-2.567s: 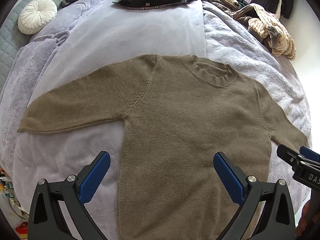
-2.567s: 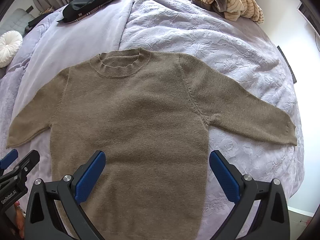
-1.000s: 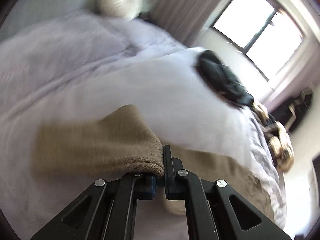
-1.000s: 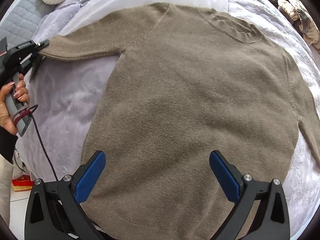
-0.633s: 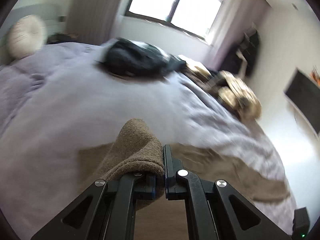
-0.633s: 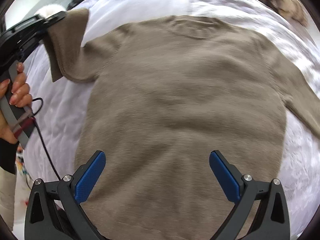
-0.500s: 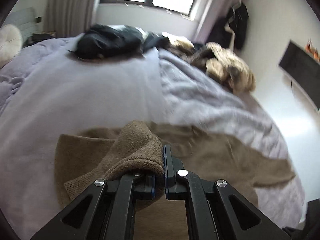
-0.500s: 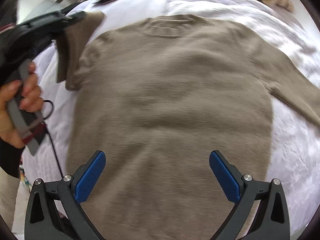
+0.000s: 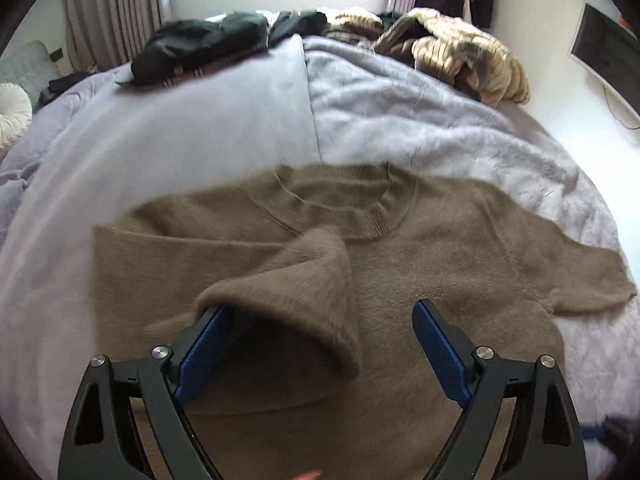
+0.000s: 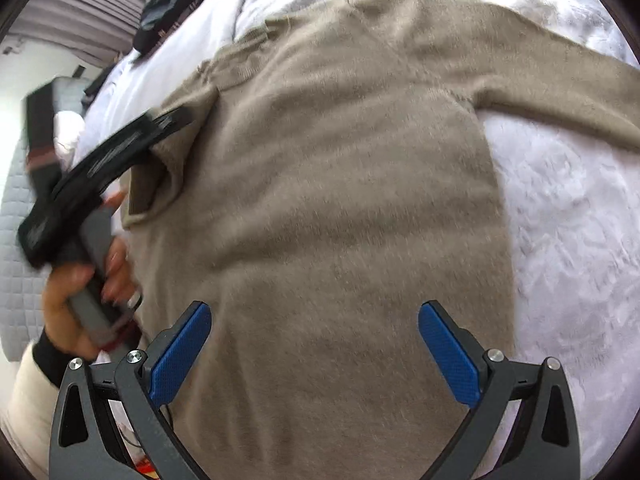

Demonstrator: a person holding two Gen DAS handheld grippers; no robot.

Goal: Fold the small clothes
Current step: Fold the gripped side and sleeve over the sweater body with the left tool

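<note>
A taupe knit sweater [image 9: 460, 248] lies face up on the lavender bed cover [image 9: 192, 128]. Its left sleeve [image 9: 304, 276] is folded in across the chest, and the cuff still drapes over one blue pad. My left gripper [image 9: 318, 308] hovers over that cuff with its jaws opening; the pads do not press the cloth. The right wrist view shows the sweater [image 10: 340, 200], the left gripper [image 10: 160, 128] at its folded sleeve, and the other sleeve [image 10: 560, 92] stretched out flat. My right gripper [image 10: 314, 308] is open above the sweater's lower body, holding nothing.
Black clothes [image 9: 200, 48] and a beige fur coat [image 9: 460, 56] are heaped at the far end of the bed. A round white cushion [image 9: 12, 116] sits far left. A person's hand [image 10: 88, 280] grips the left tool's handle beside the sweater's hem side.
The left gripper carried the sleeve cuff inward over the sweater's chest, then went from shut on it to open. The right gripper rolled and sank a little over the sweater's body.
</note>
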